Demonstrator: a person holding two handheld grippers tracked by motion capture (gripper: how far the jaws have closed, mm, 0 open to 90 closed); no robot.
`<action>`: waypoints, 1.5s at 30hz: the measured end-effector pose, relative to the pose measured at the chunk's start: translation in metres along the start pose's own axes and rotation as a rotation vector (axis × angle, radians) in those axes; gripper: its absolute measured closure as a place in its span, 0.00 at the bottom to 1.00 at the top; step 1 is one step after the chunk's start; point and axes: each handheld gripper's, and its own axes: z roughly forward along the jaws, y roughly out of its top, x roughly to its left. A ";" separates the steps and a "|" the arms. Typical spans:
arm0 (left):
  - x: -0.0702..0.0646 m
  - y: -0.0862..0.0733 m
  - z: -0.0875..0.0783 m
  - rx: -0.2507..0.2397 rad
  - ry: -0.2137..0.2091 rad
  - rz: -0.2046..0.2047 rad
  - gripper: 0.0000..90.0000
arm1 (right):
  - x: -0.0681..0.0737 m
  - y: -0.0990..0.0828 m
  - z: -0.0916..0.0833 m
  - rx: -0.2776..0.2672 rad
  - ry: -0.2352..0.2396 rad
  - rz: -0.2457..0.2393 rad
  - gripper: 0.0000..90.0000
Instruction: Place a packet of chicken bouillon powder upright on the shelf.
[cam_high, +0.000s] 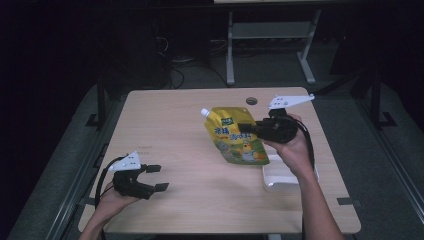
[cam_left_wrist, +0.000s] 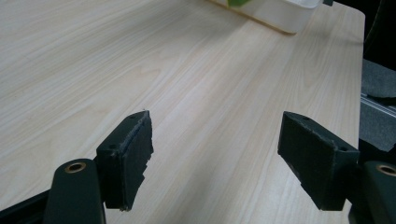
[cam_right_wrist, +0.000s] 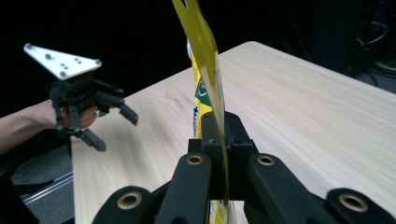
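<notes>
The right claw (cam_high: 245, 128) is pressed together on a yellow spouted pouch (cam_high: 235, 137), pinching its thin edge between the two black pads; in the right gripper view the pouch (cam_right_wrist: 205, 70) rises edge-on from the clamped jaws. In the high view the pouch hangs tilted above the middle of the worktop (cam_high: 190, 125), its white spout (cam_high: 204, 113) at the upper left. Below and just behind the right hand (cam_high: 292, 147) a white tray (cam_high: 275, 180) sits on the worktop near its right edge.

The left claw (cam_high: 157, 178) is spread wide, with nothing between its pads, over the near left part of the worktop. In the left gripper view its pads (cam_left_wrist: 135, 149) stand apart above bare wood, with the white tray (cam_left_wrist: 280, 11) well beyond them.
</notes>
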 end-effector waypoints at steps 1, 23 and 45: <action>0.000 -0.001 0.000 -0.003 0.001 -0.006 0.28 | -0.005 0.001 -0.008 -0.007 -0.014 0.004 0.99; 0.005 -0.010 0.006 0.017 0.014 -0.040 0.27 | -0.059 -0.014 -0.067 -0.043 -0.159 0.046 0.99; 0.005 -0.010 0.009 0.032 0.014 -0.044 0.27 | -0.102 -0.062 -0.068 -0.034 -0.247 0.101 0.95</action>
